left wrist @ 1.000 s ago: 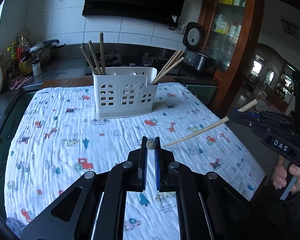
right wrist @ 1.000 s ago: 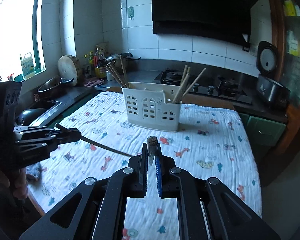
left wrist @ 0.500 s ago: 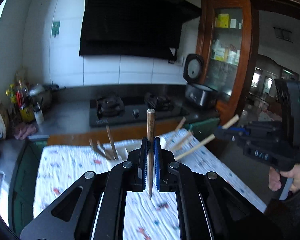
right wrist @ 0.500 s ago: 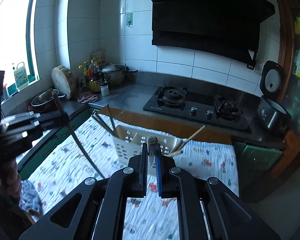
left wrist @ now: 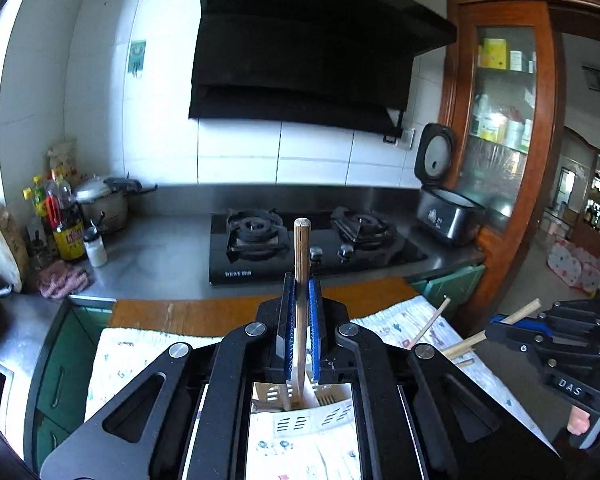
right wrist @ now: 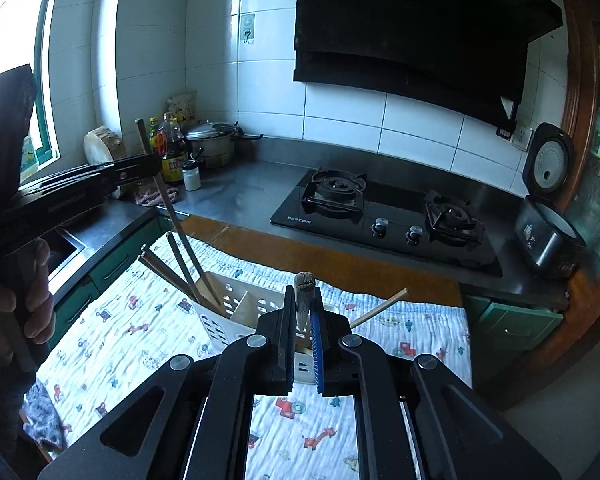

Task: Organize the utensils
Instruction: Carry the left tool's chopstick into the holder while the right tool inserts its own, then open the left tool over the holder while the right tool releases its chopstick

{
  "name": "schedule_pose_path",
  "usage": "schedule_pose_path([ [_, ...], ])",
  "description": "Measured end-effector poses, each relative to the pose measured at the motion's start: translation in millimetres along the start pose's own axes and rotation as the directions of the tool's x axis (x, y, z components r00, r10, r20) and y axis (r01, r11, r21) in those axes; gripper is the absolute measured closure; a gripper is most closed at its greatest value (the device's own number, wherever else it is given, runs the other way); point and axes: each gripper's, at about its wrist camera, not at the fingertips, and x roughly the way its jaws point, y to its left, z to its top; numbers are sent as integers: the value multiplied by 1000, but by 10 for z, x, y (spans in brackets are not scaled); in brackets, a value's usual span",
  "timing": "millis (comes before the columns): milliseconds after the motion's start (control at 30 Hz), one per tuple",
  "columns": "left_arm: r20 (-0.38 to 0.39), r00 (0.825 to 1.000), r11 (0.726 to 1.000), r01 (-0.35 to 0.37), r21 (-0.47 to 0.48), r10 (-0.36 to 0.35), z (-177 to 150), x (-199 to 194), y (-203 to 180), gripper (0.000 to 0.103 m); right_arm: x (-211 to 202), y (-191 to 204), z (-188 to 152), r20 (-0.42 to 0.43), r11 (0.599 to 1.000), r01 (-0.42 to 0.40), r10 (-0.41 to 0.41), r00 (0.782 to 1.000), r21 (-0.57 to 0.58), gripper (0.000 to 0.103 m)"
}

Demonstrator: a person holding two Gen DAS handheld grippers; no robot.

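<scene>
Item: 2 chopsticks, light, stiff, slick wood; I have my left gripper clamped on 1 dark chopstick, right gripper on 1 pale chopstick, both pinched near the top end, above the white holder at the table's far edge.

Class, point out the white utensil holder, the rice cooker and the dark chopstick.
utensil holder [right wrist: 236, 312], right wrist view, front wall.
rice cooker [left wrist: 446, 214], left wrist view, body.
dark chopstick [left wrist: 301, 256], left wrist view, upper shaft.
</scene>
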Motion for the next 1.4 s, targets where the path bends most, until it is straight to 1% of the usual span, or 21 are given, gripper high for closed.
schedule_pose_path([
  [133, -49, 999, 1000, 6, -8, -7, -78, 178, 70, 98, 171, 8, -35, -34, 1000, -5, 4, 999, -9, 96],
  [200, -61, 998, 1000, -3, -2, 3, -121, 238, 84, 98, 237, 20, -54, -49, 1000, -6, 5, 999, -14, 96],
  [533, -137, 990, 1000, 10, -17, -12, -295, 447, 149, 97, 517, 60, -153, -105, 1000, -8, 7, 994, -11, 96],
  [633, -150, 988, 1000, 17, -24, -21, -324, 478, 159, 97, 587, 67, -191, -116, 1000, -4, 3, 993, -11, 96],
  [800, -150, 989, 1000, 6, -18, -8, -336, 474, 154, 97, 648, 38, -229, -124, 1000, 0, 0, 992, -1, 95],
  [933, -152, 988, 1000, 1, -17, -3, -341, 463, 147, 96, 651, 2, -255, -117, 1000, 6, -5, 993, 14, 92],
  [1000, -154, 988, 1000, -3, -7, 2, -341, 455, 134, 92, 614, -7, -259, -108, 1000, 4, -2, 994, 16, 88],
  [1067, -148, 989, 1000, -6, 5, 7, -333, 428, 117, 88, 562, -12, -242, -92, 1000, 10, -9, 996, 13, 77],
  [1100, -143, 990, 1000, -7, 5, 8, -329, 397, 109, 84, 529, -14, -232, -81, 1000, 20, -19, 997, 11, 75],
  [1133, -139, 990, 1000, -8, 7, 9, -323, 368, 99, 77, 501, -13, -229, -72, 1000, 28, -27, 997, 10, 69],
  [1167, -133, 991, 1000, -9, 10, 10, -319, 332, 84, 74, 457, -14, -222, -62, 999, 33, -33, 998, 8, 65],
  [1233, -116, 993, 1000, -12, 14, 14, -307, 241, 63, 64, 378, -25, -212, -43, 999, 39, -39, 998, 16, 60],
  [1300, -104, 994, 1000, -15, 15, 17, -304, 151, 50, 57, 283, -30, -221, -22, 999, 37, -36, 999, 26, 55],
  [1333, -96, 995, 1000, -16, 17, 18, -307, 103, 40, 55, 232, -22, -231, -13, 999, 40, -40, 999, 25, 51],
  [1367, -90, 996, 1000, -21, 20, 22, -315, 56, 30, 53, 187, -9, -245, -6, 999, 45, -45, 999, 23, 50],
  [1400, -86, 996, 999, -30, 24, 32, -328, -1, 17, 48, 142, 5, -258, 3, 998, 54, -54, 999, 22, 48],
])
